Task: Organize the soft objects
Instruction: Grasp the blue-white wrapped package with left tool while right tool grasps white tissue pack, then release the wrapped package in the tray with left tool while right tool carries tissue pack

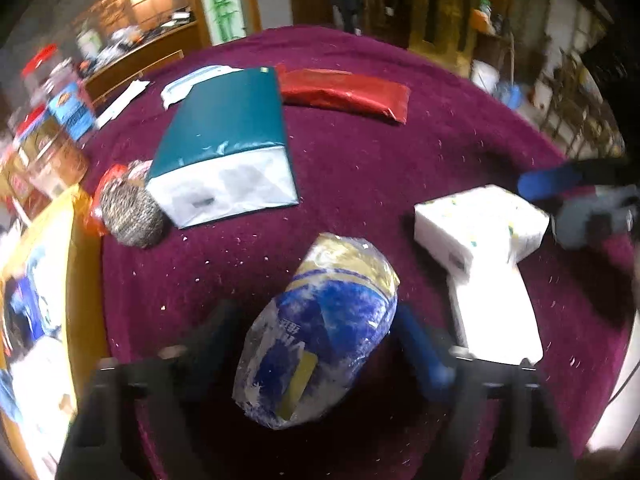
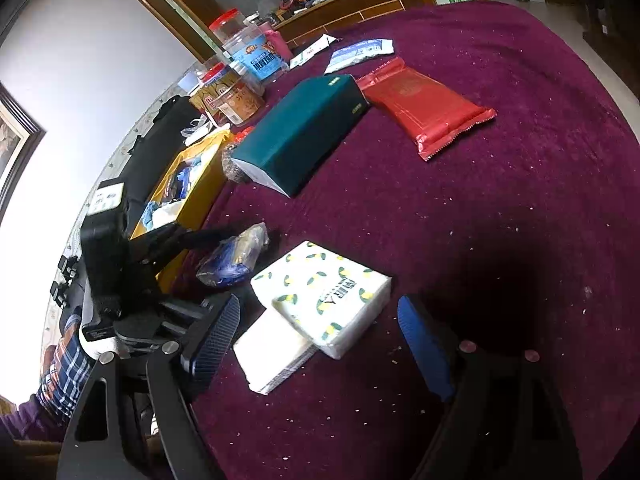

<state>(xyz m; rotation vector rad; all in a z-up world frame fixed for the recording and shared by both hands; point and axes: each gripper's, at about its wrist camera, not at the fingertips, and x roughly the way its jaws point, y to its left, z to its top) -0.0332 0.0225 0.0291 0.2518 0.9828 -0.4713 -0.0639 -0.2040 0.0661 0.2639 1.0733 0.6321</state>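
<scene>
The left gripper (image 1: 320, 344) is spread wide around a blue-and-gold bag (image 1: 320, 356) on the purple tabletop (image 1: 380, 168), fingers clear of it. The right gripper (image 2: 320, 344) gapes, empty, straddling two tissue packs (image 2: 320, 304) right of the bag, a green box (image 2: 298, 136) beyond.

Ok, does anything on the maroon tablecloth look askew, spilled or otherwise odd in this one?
Yes. The lemon-print white tissue pack lies tilted, half on top of a plain white napkin stack, so the two overlap crookedly. Pale crumbs or lint are scattered across the maroon tablecloth. No packaging looks torn.
</scene>
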